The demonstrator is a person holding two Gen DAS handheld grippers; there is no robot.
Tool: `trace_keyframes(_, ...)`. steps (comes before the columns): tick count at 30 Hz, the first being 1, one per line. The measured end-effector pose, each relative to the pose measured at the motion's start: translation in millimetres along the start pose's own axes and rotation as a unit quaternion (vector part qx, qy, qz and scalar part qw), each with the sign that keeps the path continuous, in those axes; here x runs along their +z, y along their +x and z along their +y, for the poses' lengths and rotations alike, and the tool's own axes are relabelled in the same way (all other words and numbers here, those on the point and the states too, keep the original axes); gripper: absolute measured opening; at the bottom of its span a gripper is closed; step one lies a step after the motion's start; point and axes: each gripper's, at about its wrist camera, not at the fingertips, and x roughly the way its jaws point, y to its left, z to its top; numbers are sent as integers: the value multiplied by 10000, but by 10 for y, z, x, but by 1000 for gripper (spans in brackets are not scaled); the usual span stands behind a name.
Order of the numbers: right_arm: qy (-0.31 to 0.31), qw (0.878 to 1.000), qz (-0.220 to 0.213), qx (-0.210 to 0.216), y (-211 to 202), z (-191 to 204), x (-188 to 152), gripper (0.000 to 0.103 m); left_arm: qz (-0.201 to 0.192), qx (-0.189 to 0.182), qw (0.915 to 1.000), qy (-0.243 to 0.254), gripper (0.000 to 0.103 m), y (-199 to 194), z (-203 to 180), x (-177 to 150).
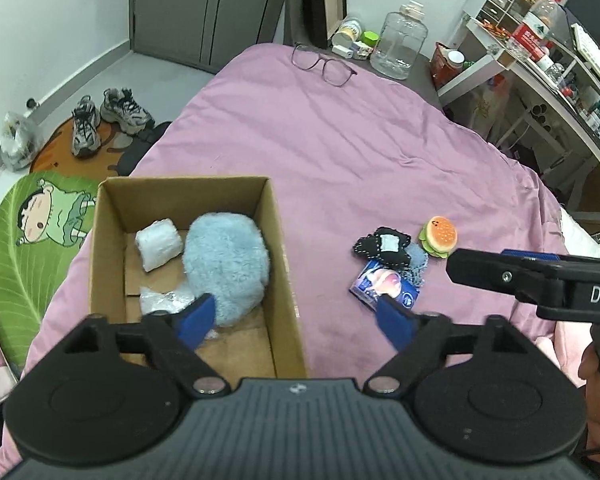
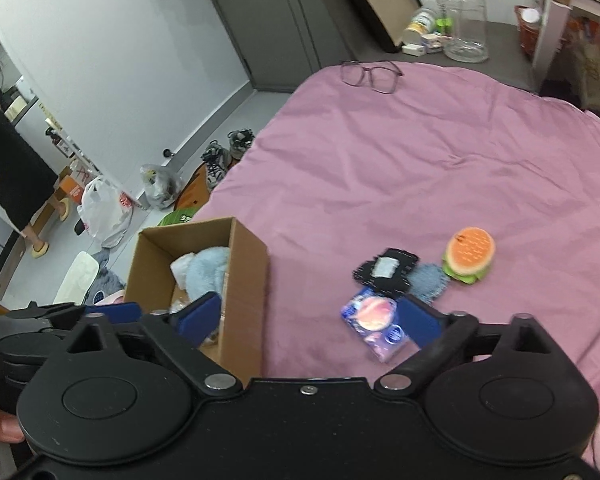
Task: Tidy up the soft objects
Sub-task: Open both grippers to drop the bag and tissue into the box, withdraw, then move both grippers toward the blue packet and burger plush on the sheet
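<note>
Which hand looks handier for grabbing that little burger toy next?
Probably the right gripper: open and empty, it faces the burger toy. The left gripper, also open, hangs by the cardboard box.

Bright, even indoor light, soft shadows; strong fisheye bending at edges, slight motion blur in right view.
</note>
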Motion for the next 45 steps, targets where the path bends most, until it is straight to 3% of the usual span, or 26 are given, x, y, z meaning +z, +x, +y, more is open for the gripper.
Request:
trace_keyframes(7,174,9998,-5,-53,-113,-239,-95,103,-96,93,9999,32,102,-63,-165,-5)
trace_keyframes(16,114,9999,-104,9,-205,-429,-188,103,-15,-122,9999,-34,102,-58,-347,-7)
trace_keyframes(20,67,10000,-46,0,-196,-496,-220,103,50,38,9999,79,102,-1,-450,-18)
trace_keyframes(30,374,9992,90,-81,-48,-784,-286,103,312,-205,9992,-106,102,228,-571,-16)
trace_keyframes(33,455,9988,139,-72,3,-856,-302,103,295,-106,9995,-40,101,298,-611,-16)
trace_keyframes(40,583,9982,151,-46,102,-1023,-316,103,277,-142,9995,-67,99,443,-643,-30)
trace_keyframes(45,669,9976,170,-93,185,-1143,-319,101,336,-236,9991,48,86,573,-688,-41)
